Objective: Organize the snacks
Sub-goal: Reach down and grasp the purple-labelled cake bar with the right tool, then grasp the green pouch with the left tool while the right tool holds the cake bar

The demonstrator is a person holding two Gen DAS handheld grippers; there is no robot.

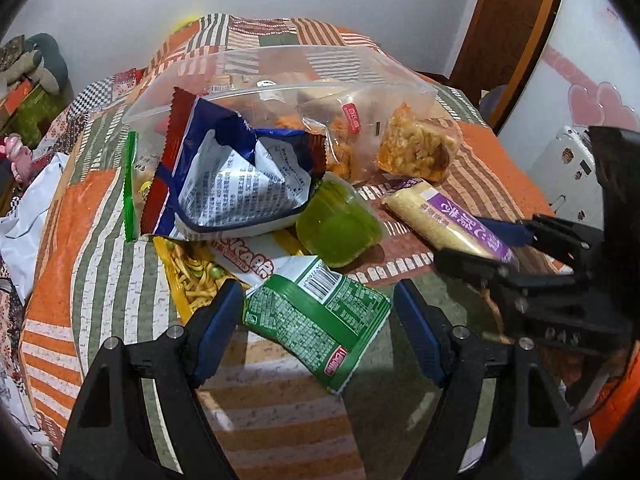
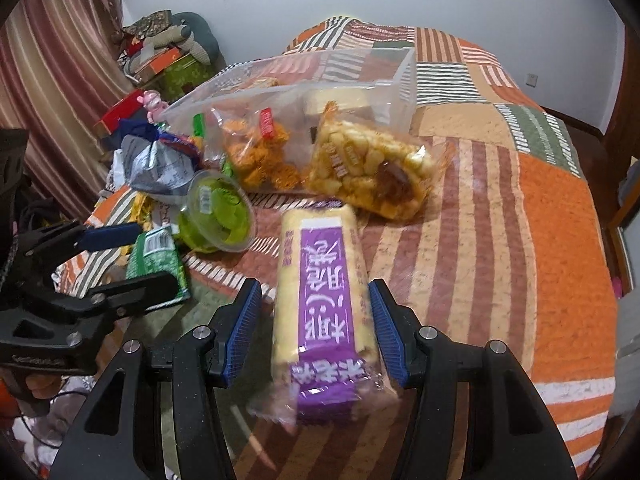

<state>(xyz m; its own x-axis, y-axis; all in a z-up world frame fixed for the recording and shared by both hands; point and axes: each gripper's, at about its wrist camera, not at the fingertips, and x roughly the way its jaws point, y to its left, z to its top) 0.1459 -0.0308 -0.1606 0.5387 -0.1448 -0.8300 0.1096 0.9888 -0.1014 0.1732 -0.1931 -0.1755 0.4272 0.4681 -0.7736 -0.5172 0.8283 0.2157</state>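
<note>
Home bedroom: quilted bed (image 2: 560, 216) (curtain (image 2: 52, 80) beside).

Both my wrist feeds show soft, even indoor light, slightly dim, with a cool cast on the wall (image 2: 440, 8). Fisheye bending curves the bed (image 1: 100, 240) edges, and black vignette fills the corners. Glare streaks the clear plastic bag (image 1: 280, 68). The purple-labelled snack bar (image 2: 324, 300) smears near the lens.
</note>
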